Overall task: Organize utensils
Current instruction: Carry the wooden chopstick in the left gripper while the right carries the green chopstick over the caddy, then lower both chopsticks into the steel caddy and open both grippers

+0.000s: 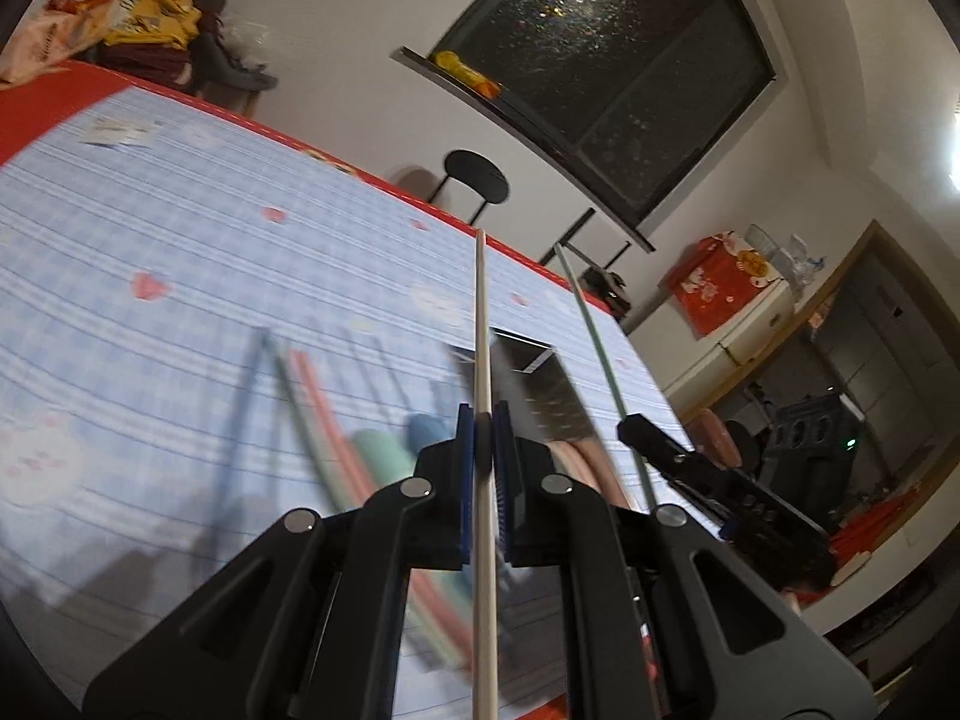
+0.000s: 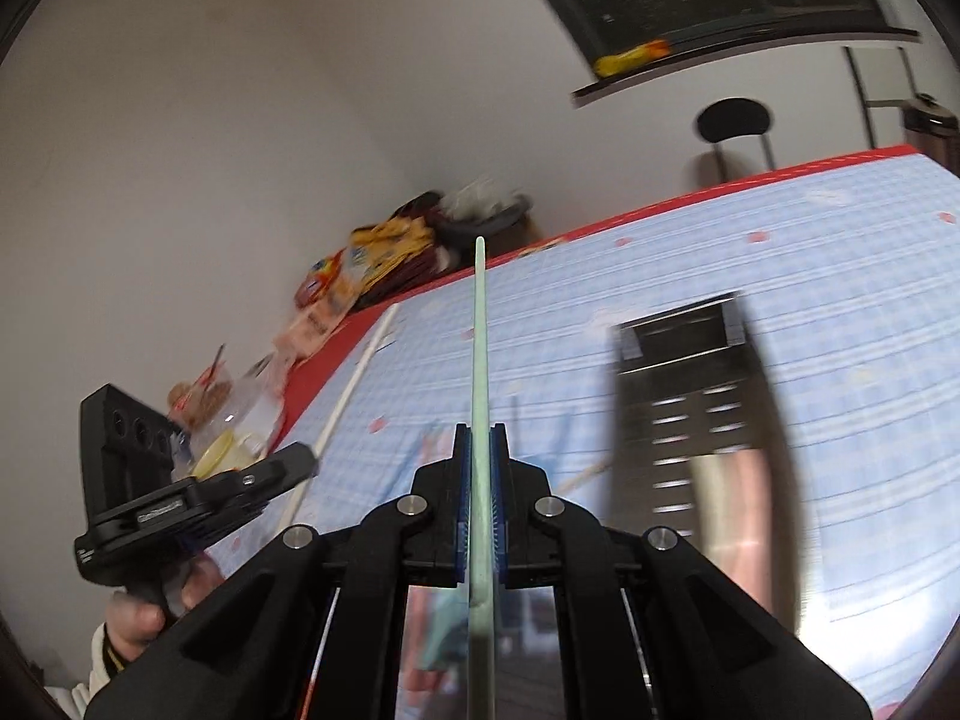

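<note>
My left gripper is shut on a beige chopstick that points up and away over the table. My right gripper is shut on a pale green chopstick; it also shows in the left wrist view, to the right of the beige one. A dark metal utensil holder with slotted sides stands on the table behind the chopsticks; it also shows in the right wrist view. Several pastel chopsticks and spoons lie blurred on the cloth to the left.
The table carries a blue checked cloth with a red border. Snack bags and clothes pile at the far corner. A black stool stands beyond the table. The other hand-held gripper is at the left in the right wrist view.
</note>
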Available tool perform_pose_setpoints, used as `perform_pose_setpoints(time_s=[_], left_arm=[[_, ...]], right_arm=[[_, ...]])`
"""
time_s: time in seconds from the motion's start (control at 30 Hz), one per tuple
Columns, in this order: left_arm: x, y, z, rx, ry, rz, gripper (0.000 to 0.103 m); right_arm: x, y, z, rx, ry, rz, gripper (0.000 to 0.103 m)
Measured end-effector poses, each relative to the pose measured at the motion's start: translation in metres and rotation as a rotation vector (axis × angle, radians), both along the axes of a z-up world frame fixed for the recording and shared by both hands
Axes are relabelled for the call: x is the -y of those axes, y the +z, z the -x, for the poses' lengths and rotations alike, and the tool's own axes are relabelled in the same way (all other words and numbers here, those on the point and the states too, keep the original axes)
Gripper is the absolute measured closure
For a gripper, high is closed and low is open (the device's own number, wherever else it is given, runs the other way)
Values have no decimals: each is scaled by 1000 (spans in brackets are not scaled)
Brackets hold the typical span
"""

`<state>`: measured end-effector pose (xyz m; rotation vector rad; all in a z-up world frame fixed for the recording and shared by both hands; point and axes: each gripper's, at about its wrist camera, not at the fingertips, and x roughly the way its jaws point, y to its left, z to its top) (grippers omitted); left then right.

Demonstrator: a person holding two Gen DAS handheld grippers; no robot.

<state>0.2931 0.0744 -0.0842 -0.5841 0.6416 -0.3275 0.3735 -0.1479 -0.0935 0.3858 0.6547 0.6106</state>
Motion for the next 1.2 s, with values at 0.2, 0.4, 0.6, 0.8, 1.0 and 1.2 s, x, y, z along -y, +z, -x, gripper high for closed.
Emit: perform_pose_setpoints(time_s=[0.2,0.4,0.6,0.8,1.0,1.2], left_arm=[[58,-5,-26,-18,-37,69,93],[94,-22,-41,-65,-28,141,93],[112,-40,-45,-113,36,229,93],[122,-55,-44,-145,90,244,93],[131,-60,-45,-141,110,198,94],[122,-52,-44,-118,121,153,78]], right_arm=[[45,-10,-2,-21,-72,-15,96],[64,-21,-7,-62,-114,-41,96],[63,-25,-8,-76,-120,-40,96],[61,-28,-10,-86,-124,-29,96],[60,-32,-13,-96,-129,-26,96],[61,-33,-13,-97,-129,-27,96]])
